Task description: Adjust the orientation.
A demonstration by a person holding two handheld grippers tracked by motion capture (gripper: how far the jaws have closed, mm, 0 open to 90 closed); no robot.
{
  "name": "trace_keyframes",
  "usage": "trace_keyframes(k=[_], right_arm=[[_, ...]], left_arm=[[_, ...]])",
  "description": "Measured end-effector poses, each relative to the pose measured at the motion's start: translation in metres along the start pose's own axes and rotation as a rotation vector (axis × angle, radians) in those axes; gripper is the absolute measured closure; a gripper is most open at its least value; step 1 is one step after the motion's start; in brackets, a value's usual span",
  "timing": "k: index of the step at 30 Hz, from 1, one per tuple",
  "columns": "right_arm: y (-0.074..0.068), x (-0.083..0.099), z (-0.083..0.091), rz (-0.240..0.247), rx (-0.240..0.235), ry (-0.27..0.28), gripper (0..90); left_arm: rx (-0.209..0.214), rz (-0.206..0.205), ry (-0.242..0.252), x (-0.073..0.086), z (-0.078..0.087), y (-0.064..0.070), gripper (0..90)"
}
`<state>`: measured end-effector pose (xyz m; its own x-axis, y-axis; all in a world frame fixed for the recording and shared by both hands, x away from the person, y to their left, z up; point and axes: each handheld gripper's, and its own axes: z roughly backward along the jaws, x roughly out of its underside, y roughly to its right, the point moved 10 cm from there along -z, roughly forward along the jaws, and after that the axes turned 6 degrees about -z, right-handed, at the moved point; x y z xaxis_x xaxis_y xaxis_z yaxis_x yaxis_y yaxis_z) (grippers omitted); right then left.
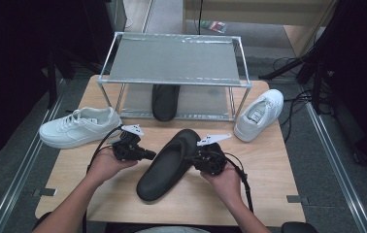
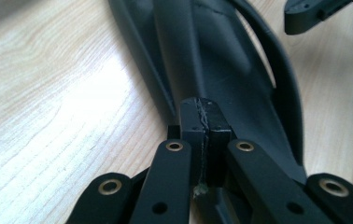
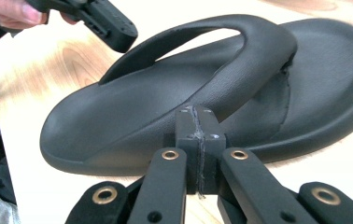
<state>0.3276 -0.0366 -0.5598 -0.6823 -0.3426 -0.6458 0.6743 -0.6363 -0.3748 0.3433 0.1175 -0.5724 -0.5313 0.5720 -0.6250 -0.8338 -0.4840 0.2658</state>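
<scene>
A black thong sandal [image 1: 164, 170] lies in the middle of the wooden table [image 1: 269, 174], toe toward the rack. My left gripper [image 1: 150, 155] is at its left side, shut with nothing between the jaws. The left gripper view has the pads [image 2: 206, 122] pressed together right over the sandal [image 2: 212, 60]. My right gripper [image 1: 192, 158] is against the sandal's right edge, also shut and empty. In the right gripper view its tips [image 3: 198, 125] sit just in front of the sandal's [image 3: 132, 107] strap and side.
A metal two-level rack [image 1: 174, 60] stands at the back of the table, with a second black sandal [image 1: 164, 102] on its lower level. One white sneaker [image 1: 79, 127] lies at the left, another [image 1: 259, 114] at the right beside the rack's leg.
</scene>
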Motion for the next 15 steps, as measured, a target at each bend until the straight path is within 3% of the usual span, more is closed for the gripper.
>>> trace_keyframes(k=[15], right_arm=[[0.008, 0.000, -0.004, -0.002, 0.027, -0.007, 90.0]], left_arm=[[0.031, -0.022, -0.022, 0.000, -0.010, 0.013, 90.0]])
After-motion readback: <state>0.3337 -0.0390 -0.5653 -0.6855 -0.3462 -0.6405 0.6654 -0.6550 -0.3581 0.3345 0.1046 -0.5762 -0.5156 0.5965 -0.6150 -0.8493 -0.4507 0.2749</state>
